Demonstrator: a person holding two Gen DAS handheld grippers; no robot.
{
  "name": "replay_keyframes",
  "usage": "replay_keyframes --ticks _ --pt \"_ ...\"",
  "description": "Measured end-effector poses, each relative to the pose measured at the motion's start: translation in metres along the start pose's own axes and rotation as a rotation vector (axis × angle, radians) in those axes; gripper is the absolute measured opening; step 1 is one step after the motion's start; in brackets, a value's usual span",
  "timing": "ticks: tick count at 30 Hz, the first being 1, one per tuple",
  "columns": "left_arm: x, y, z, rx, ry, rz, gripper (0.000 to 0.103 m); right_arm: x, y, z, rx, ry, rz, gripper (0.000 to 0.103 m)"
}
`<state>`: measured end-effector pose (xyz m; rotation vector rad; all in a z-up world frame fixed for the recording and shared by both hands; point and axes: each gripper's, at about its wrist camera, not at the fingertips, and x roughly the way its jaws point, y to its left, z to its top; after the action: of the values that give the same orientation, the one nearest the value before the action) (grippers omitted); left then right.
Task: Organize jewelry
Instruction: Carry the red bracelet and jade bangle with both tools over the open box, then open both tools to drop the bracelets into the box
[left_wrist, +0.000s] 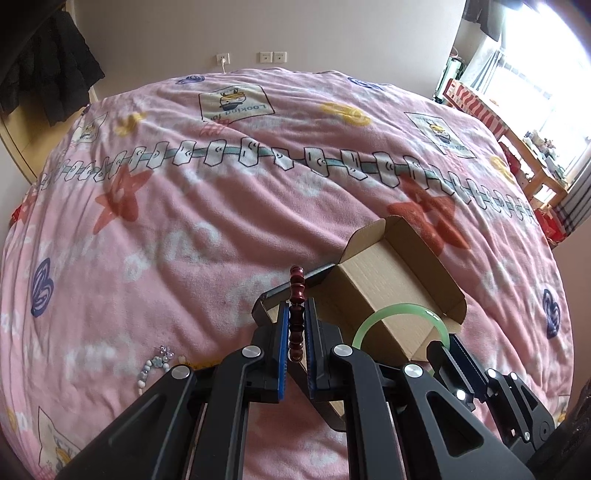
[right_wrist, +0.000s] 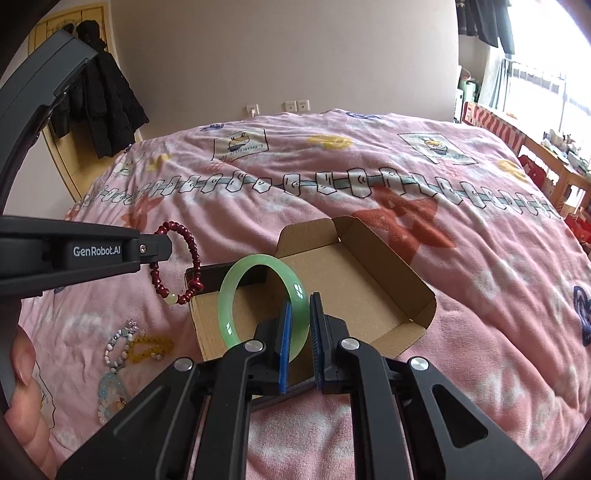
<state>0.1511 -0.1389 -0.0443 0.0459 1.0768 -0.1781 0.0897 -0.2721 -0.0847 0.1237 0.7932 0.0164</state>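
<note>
Pink bed (right_wrist: 461, 258): right gripper (right_wrist: 299, 332) jaws clamp green bangle (right_wrist: 236, 291) over open cardboard box (right_wrist: 369, 280); left gripper (left_wrist: 297, 328) jaws pinch red bead bracelet (left_wrist: 296, 291) beside box's left edge.

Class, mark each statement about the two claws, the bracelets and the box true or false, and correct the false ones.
1. The left claw grips a dark red bead bracelet. True.
2. The right claw holds a yellow bead bracelet. False: it holds the green bangle; the yellow bead bracelet lies on the bedspread.
3. The cardboard box is closed. False: it is open.
4. Jewelry already lies inside the box. False: its visible floor is bare.
5. A pale bead bracelet lies on the bedspread. True.
</note>
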Motion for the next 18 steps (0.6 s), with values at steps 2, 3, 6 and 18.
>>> replay_keyframes --ticks 2,3,6,18 --pt "-0.0005 -0.0011 0.0008 0.007 -0.006 -0.002 0.009 0.0015 -0.0006 0.0007 0.003 -0.001 0.001 0.011" --pt "-0.0007 -0.0012 0.0014 0.007 -0.009 -0.001 0.009 0.0022 -0.0011 0.0005 0.007 0.001 0.004 0.011" --pt "-0.0002 -0.0024 0.0012 0.009 -0.005 -0.023 0.009 0.0036 -0.0032 0.0005 0.019 0.009 0.012 0.011" --pt "-0.0036 0.0050 -0.0015 -0.014 -0.030 -0.016 0.061 0.0000 -0.0029 0.0001 0.034 0.022 0.094 0.014"
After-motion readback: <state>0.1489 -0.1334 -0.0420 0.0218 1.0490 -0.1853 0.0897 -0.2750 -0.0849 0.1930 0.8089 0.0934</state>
